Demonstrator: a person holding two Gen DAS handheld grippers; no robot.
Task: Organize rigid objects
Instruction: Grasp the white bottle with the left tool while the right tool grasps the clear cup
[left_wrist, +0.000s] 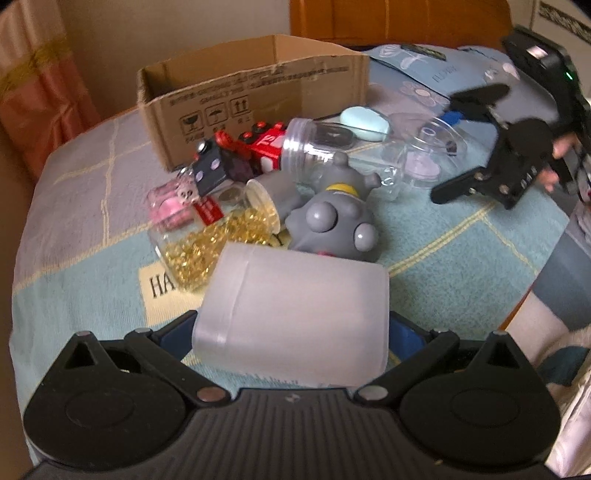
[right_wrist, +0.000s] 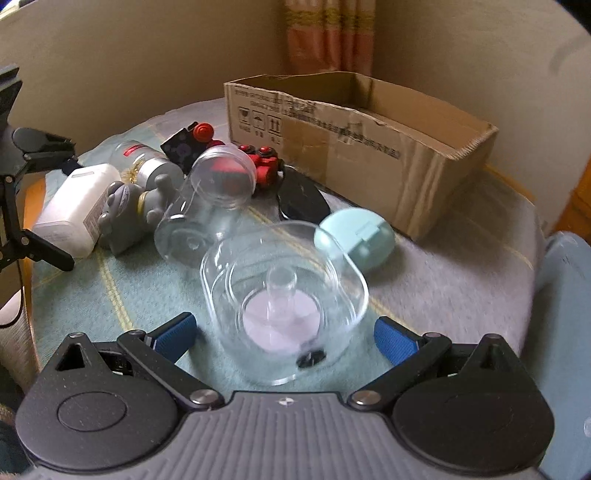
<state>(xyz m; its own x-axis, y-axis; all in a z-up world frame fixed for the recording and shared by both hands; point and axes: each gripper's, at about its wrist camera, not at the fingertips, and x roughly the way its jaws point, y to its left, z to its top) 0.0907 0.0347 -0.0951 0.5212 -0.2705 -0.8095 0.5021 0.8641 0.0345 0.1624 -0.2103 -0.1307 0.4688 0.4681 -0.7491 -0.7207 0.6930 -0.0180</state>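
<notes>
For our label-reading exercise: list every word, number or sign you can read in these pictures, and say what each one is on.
"HA": start of a word on the cream patch of the bed cover; the rest is hidden.
"TS": white letters on the red toy train.
Fragile-glass, umbrella and up-arrow signs: on the cardboard box; its lines of print are too blurred to read.

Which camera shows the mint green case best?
The right wrist view: the mint green case lies near and large, its hinge visible, though a clear container overlaps its left edge. In the left wrist view it is small, distant and partly behind a clear jar.
</notes>
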